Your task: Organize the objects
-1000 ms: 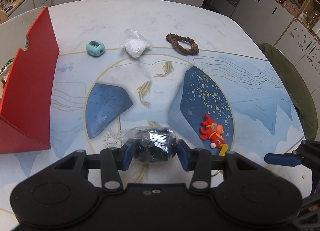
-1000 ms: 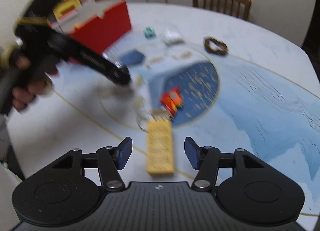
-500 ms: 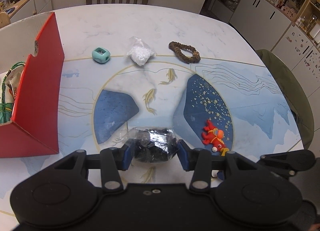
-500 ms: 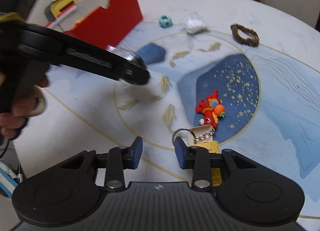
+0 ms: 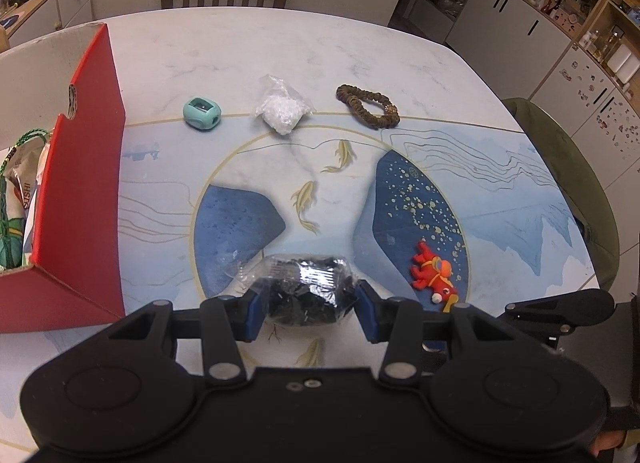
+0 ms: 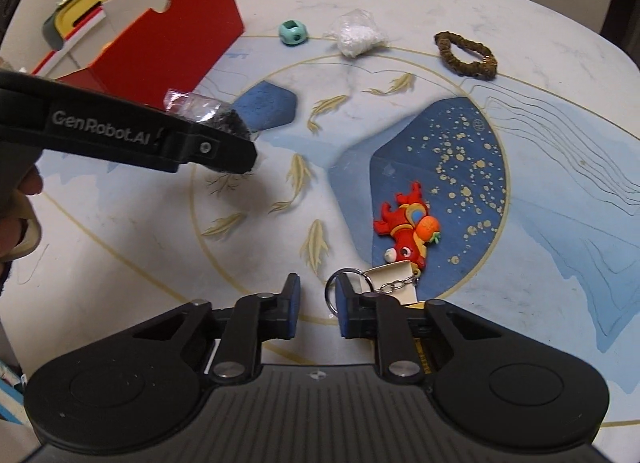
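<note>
Your left gripper (image 5: 307,309) is clamped on a clear bag of black bits (image 5: 306,289), both blue pads pressed into its sides, bag held above the table (image 5: 240,47) over the near part of the printed circle. Your right gripper (image 6: 317,305) sits low at the near edge with jaws narrowed to a small gap and nothing between the pads; the key ring (image 6: 340,291) of the red fish keychain (image 6: 408,229) lies just at its right pad, touching or not I can't tell. Red cardboard box (image 5: 76,199) stands at the left, open top; inside you can see a green cord (image 5: 16,151) and some printed packaging (image 5: 28,191), rest hidden by the wall. Your left hand (image 6: 18,223) wraps the handle at the far left of the right wrist view, tool angled in toward table centre, level with the box's near corner. Bag is right of the box, apart from it. Along the far row, left to right: teal sharpener (image 5: 201,114), white bag (image 5: 282,113), brown scrunchie (image 5: 368,106), all well apart from both grippers. A yellow tag (image 6: 394,283) lies under the keychain chain, partly hidden by your right gripper.
</note>
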